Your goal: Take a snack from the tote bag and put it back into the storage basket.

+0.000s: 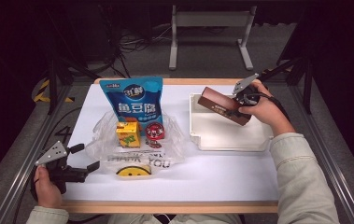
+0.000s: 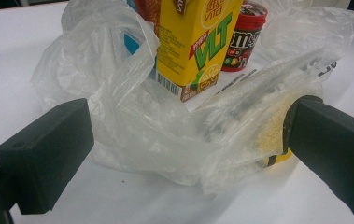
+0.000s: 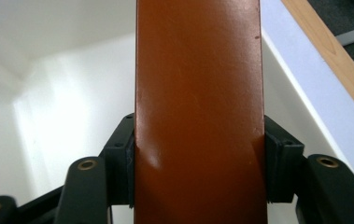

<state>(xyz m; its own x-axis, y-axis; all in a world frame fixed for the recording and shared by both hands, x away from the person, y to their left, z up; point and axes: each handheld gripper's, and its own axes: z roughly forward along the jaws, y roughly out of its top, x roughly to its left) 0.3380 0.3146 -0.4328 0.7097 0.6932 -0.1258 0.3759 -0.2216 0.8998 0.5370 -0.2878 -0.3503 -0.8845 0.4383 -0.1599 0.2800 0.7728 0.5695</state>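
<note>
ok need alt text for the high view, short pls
A person's right gripper holds a brown box tilted over a white tray. The open left gripper sits beside a clear plastic bag with a yellow drink carton, red candy tub and blue snack pouch.

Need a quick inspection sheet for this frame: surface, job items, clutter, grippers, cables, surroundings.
Surface: white table top, wooden edge.
Job's things: brown carton held tilted over white tray; blue snack pouch, yellow VLT juice box, red M&M's tub on clear plastic bag.
Clutter: nothing seen.
Grippers: left gripper open, jaws either side of the bag's near edge; right gripper shut on brown carton.
Cables: tangle on the floor beyond the table.
Surroundings: dark room, grey metal stand.
</note>
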